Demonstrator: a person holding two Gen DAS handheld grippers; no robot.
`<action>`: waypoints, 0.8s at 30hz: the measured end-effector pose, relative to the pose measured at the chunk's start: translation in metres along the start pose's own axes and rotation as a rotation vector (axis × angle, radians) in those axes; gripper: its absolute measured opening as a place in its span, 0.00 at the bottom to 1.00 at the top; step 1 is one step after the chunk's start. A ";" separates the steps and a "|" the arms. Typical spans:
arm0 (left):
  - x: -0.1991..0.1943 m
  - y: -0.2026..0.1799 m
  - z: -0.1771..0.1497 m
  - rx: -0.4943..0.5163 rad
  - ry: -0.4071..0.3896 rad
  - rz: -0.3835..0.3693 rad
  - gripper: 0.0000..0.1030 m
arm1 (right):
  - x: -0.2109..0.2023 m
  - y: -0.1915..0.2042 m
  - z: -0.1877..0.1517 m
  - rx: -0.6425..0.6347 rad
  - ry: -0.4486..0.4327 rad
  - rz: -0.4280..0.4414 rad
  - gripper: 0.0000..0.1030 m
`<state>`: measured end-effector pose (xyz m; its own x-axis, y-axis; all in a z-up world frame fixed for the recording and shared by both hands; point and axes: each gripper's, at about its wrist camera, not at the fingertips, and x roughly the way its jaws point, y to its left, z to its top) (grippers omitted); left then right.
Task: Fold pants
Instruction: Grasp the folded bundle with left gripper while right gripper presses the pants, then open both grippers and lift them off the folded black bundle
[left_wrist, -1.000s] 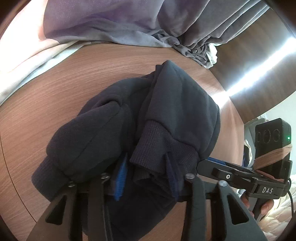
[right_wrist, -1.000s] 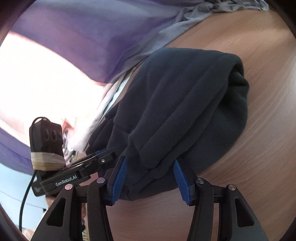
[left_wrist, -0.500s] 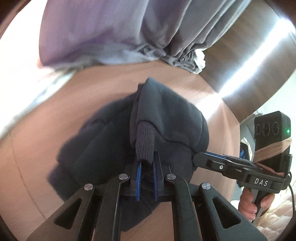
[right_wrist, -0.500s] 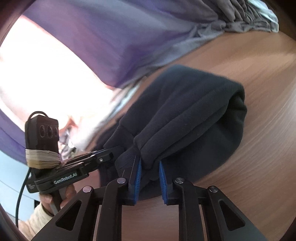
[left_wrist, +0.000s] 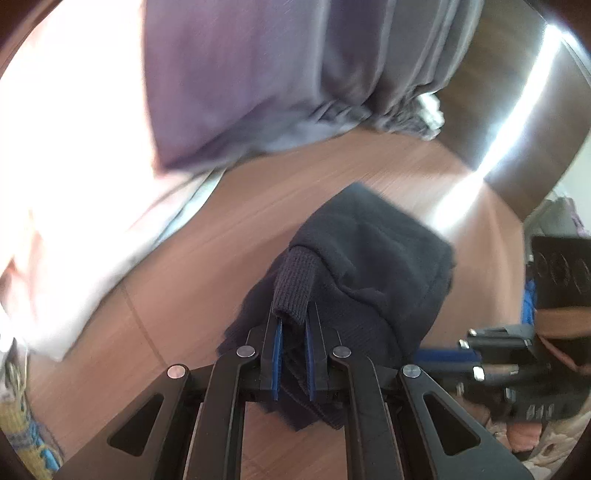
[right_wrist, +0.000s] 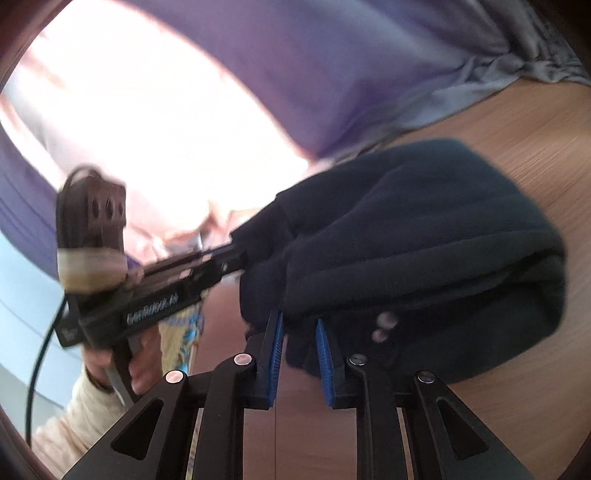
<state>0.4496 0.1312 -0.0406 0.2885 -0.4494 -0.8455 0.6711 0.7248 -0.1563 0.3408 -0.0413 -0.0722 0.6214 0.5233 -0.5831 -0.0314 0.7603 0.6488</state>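
Both grippers are pinching one end of the dark pants (left_wrist: 373, 266), which are lying bunched on the wooden table (left_wrist: 207, 258) and being lifted at the near edge. The left gripper (left_wrist: 293, 343) is nearly closed, its blue pads clamping a ribbed cuff (left_wrist: 293, 288) that is sticking up toward 12 o'clock between them. The right gripper (right_wrist: 300, 354) is also nearly closed on a thick fold of the same cloth, with the bulk of the pants running off toward 2 o'clock in its view; the left gripper is showing at 9 o'clock there, held in a hand (right_wrist: 122, 365). Purple curtains (left_wrist: 258, 74) are hanging beyond the table at 12 o'clock. To do this step well, I judge both grips should be staying firm and level with each other while the edge is being raised, so the cloth is hanging free and shaking out flat. Pulling the two hands apart a little should be taking out the bunching. The cuff grip is looking shallow, so a quick tug could be slipping it loose.
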 end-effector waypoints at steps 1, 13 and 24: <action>0.005 0.006 -0.003 -0.013 0.017 -0.005 0.11 | 0.007 0.002 -0.004 -0.008 0.028 0.005 0.16; 0.027 0.006 -0.016 -0.011 0.064 0.079 0.12 | -0.007 0.012 -0.009 -0.127 -0.037 -0.161 0.16; 0.039 -0.011 -0.024 -0.007 0.079 0.208 0.13 | -0.051 -0.060 0.030 -0.083 -0.300 -0.574 0.52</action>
<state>0.4375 0.1179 -0.0841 0.3660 -0.2478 -0.8970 0.5980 0.8012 0.0227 0.3345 -0.1251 -0.0669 0.7483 -0.0960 -0.6564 0.3178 0.9204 0.2277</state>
